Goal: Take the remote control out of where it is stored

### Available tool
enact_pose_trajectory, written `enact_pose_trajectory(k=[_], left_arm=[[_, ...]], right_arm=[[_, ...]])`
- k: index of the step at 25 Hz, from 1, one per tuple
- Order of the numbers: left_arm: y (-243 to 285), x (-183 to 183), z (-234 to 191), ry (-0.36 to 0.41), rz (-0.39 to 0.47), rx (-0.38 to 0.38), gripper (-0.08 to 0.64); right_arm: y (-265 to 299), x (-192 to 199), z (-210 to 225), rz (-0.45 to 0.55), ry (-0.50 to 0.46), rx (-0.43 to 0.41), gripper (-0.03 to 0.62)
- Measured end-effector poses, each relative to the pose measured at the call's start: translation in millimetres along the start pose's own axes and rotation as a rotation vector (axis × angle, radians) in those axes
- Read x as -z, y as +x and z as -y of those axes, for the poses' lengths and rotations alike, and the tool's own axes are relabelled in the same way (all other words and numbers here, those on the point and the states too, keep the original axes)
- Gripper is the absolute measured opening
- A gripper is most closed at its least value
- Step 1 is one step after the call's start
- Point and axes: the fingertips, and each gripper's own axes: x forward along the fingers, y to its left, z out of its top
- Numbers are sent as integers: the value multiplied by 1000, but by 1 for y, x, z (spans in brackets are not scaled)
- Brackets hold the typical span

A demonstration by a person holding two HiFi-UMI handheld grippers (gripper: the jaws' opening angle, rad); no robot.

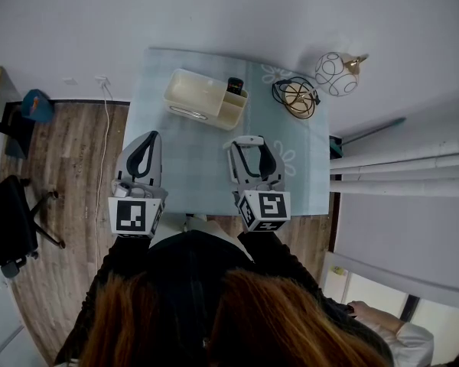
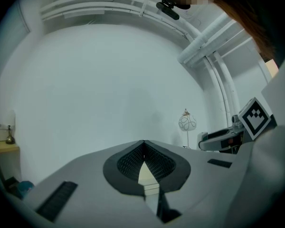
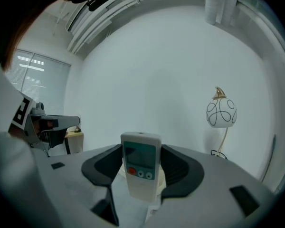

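A white remote control [image 3: 141, 167] with a small screen and a red button stands upright between the dark jaws of my right gripper [image 3: 141, 175], which is shut on it. In the head view that gripper [image 1: 251, 147] hovers over the near part of the pale blue table [image 1: 191, 159]. Behind it sits the cream storage box [image 1: 205, 98], with a dark remote [image 1: 235, 85] standing in its right end compartment. My left gripper [image 1: 145, 150] hangs at the table's left edge; its jaws [image 2: 143, 144] meet at the tips with nothing between them.
A black wire ball ornament [image 1: 296, 98] and a white globe lamp [image 1: 336, 73] stand at the table's far right corner. A black office chair [image 1: 8, 220] is on the wooden floor to the left. A white cable [image 1: 105, 121] hangs by the left table edge.
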Motion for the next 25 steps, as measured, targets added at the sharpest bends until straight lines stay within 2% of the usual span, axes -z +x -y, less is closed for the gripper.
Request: enact_pose_trajectory(k=[9, 17, 20, 25], left_arm=[[1, 1, 0, -3, 1, -1, 5], [-4, 3, -5, -4, -4, -17, 5], [-6, 4, -7, -5, -6, -22, 5], [-11, 6, -8, -4, -13, -30, 5]], right_arm=[[-8, 15, -15, -36, -20, -41, 261], [-23, 84, -40, -228, -36, -135, 261], [-25, 114, -47, -312, -4, -167, 261], [-16, 128, -45, -333, 19, -176, 261]])
